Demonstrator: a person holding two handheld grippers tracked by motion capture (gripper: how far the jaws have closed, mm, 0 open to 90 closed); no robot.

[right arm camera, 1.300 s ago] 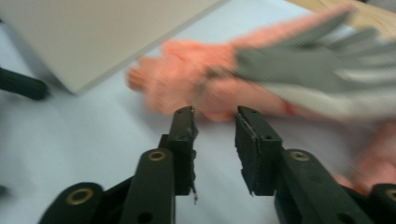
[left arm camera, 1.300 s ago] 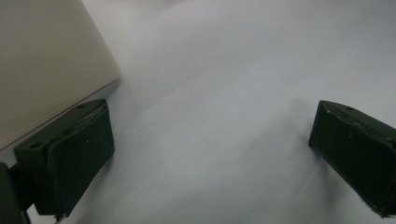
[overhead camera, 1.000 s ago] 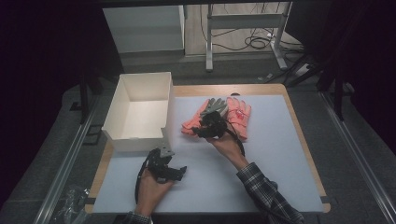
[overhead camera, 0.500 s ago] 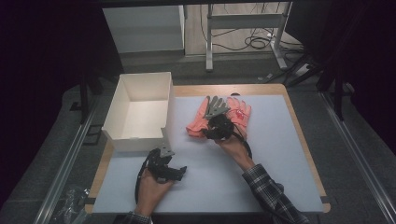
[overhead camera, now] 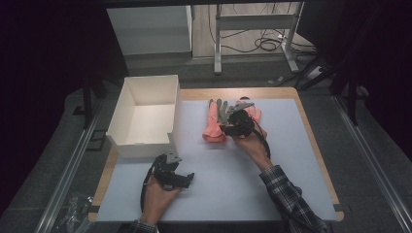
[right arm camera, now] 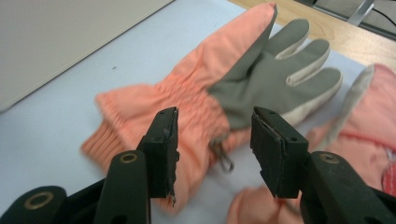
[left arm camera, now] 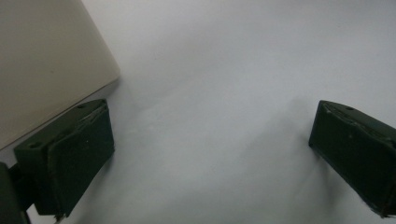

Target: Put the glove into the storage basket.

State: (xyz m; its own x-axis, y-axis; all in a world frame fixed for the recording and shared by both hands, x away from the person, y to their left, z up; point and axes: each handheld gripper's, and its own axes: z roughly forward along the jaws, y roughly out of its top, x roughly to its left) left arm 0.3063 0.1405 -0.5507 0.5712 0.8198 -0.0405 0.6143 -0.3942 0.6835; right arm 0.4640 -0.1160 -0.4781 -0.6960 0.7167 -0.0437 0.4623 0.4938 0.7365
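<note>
Two orange gloves with grey palms lie on the white mat. One glove (overhead camera: 214, 122) (right arm camera: 196, 93) lies lengthwise, with its fingers pointing to the far side. The second glove (overhead camera: 251, 112) (right arm camera: 369, 116) is beside it on the right, partly under my right hand. My right gripper (overhead camera: 226, 127) (right arm camera: 215, 140) hovers over the first glove's cuff. Its jaws stand partly open and the pads press on nothing. My left gripper (overhead camera: 180, 171) (left arm camera: 210, 149) rests open on the bare mat near the front, by the box's corner, with nothing between its jaws.
An open white cardboard box (overhead camera: 145, 114) (left arm camera: 42, 70) (right arm camera: 70, 37) stands at the mat's left side, with nothing in it. The mat (overhead camera: 233, 184) lies on a wooden table. Table legs and cables are on the floor beyond the far edge.
My right gripper has moved to the right and slightly away over the gloves. The gloves have shifted from a bunched heap, and one now lies straight. My left gripper has stayed in place.
</note>
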